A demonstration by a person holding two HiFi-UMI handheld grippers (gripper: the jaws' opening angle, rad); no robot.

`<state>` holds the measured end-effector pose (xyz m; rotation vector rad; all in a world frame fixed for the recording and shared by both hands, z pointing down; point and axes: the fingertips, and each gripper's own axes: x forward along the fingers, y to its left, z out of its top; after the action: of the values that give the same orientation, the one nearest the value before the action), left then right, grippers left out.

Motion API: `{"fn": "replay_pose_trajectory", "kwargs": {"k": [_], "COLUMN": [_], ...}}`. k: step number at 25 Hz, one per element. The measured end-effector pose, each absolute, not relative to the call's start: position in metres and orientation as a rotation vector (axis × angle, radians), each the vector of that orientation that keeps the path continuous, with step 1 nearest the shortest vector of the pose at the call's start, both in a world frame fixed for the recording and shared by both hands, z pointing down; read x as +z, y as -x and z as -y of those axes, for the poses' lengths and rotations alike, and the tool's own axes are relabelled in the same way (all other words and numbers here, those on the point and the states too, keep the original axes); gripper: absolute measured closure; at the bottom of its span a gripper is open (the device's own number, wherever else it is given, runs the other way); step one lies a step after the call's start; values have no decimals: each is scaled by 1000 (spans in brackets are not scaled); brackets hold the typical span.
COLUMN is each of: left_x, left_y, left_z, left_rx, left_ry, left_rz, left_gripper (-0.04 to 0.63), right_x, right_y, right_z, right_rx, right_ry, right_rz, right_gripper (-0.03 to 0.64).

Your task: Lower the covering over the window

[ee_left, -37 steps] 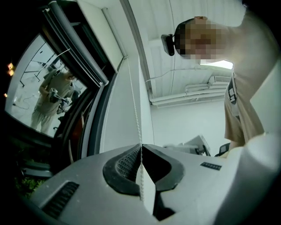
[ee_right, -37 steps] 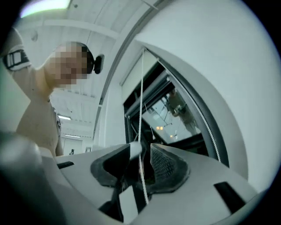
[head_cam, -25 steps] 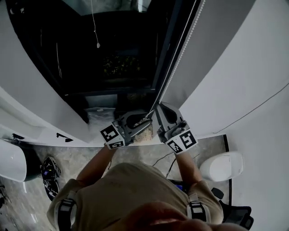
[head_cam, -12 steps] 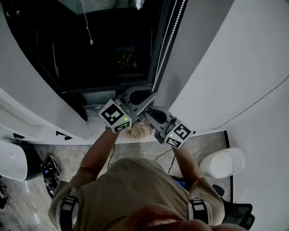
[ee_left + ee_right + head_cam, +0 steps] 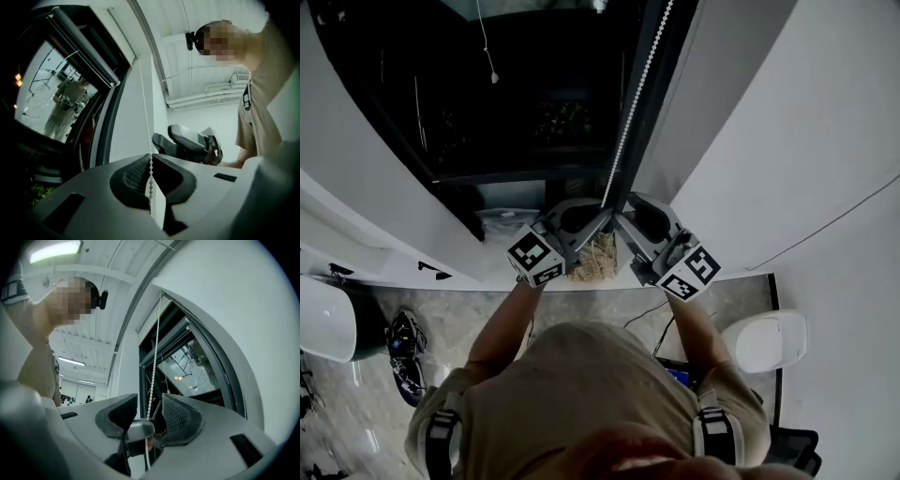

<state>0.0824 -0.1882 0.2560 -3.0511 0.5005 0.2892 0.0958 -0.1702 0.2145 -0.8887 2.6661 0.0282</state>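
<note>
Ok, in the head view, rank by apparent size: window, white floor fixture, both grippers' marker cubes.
1. Window: largest by far.
2. White floor fixture.
3. Left gripper's marker cube and right gripper's marker cube look alike; not ranked. The right gripper's jaws are opening, bead chain between them.

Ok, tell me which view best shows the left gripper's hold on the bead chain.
The left gripper view: the left gripper is shut on the bead chain, seen close up. The head view shows the grip from above, too small to judge. The right gripper view shows only the chain between the opening jaws of the right gripper.
</note>
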Motion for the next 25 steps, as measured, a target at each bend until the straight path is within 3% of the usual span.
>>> {"fn": "replay_pose_trajectory", "kwargs": {"k": [4, 6, 11, 13, 18, 20, 22, 25], "left_x": [283, 296, 288, 267, 208, 198, 201, 220], "left_y": [-108, -112, -94, -72, -73, -88, -97, -101], "left_z": [152, 135, 128, 142, 178, 175, 168, 164], "left_rx": [114, 73, 193, 378, 441, 404, 338, 261], "left_ry": [2968, 2967, 3081, 3125, 3018, 3018, 3012, 3032], "left_rz": [-357, -306, -166, -156, -379, -323, -276, -268], "left_gripper": [572, 572, 572, 486, 441, 453, 549, 566], "right_x": [191, 189, 215, 249, 288, 286, 288, 303], "right_y": [-100, -101, -103, -95, -63, -63, -63, -59], "right_z": [172, 165, 173, 179, 160, 159, 158, 156], "right_rx": [34, 68, 97, -30, -117, -130, -156, -175], "right_ry": [893, 899, 1001, 982, 861, 848, 840, 850], "right_rz": [-2558, -2556, -2631, -2707, -2823, -2829, -2836, -2892], "right_gripper": [469, 594, 600, 600, 600, 600, 600, 600]}}
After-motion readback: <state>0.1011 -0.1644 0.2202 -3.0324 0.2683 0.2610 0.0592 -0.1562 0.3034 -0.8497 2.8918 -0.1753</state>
